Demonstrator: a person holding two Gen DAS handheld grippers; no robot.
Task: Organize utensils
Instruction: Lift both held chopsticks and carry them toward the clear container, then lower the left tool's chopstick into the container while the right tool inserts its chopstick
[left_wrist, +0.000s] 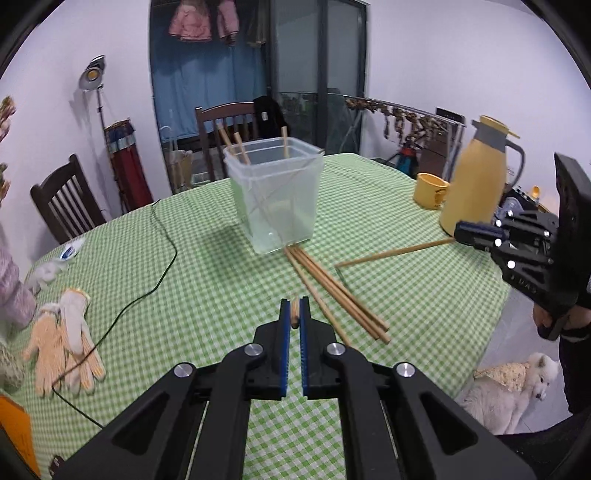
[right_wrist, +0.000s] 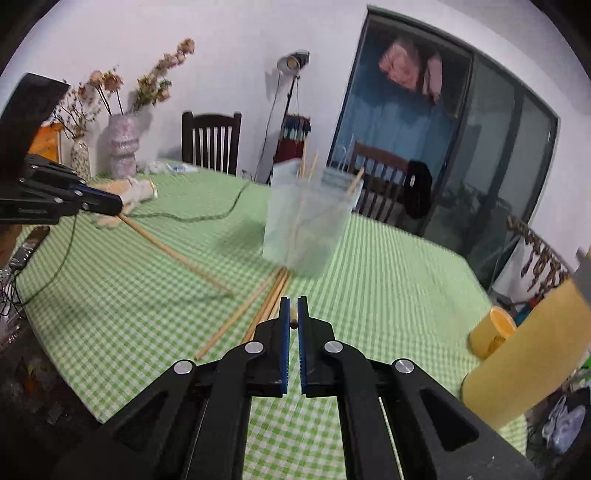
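My left gripper (left_wrist: 294, 306) is shut on the end of a wooden chopstick (left_wrist: 294, 315). Seen from the right wrist, this left gripper (right_wrist: 119, 205) holds the chopstick (right_wrist: 173, 254) slanting down toward the green checked tablecloth (right_wrist: 147, 295). Between the pads of my right gripper (right_wrist: 293, 304), also shut, sits another chopstick end (right_wrist: 293, 321). From the left wrist, that right gripper (left_wrist: 460, 232) carries its chopstick (left_wrist: 395, 253) pointing left, above the cloth. A clear plastic container (left_wrist: 275, 195) stands mid-table with three chopsticks upright inside. Several loose chopsticks (left_wrist: 340, 295) lie in front of it.
A yellow thermos (left_wrist: 476, 184) and yellow mug (left_wrist: 430, 190) stand at the table's right. Work gloves (left_wrist: 66, 347) and a black cable (left_wrist: 162, 273) lie on the left. Vases of dried flowers (right_wrist: 122, 144) and wooden chairs (left_wrist: 66, 203) ring the table. A white dog (left_wrist: 509, 391) sits on the floor.
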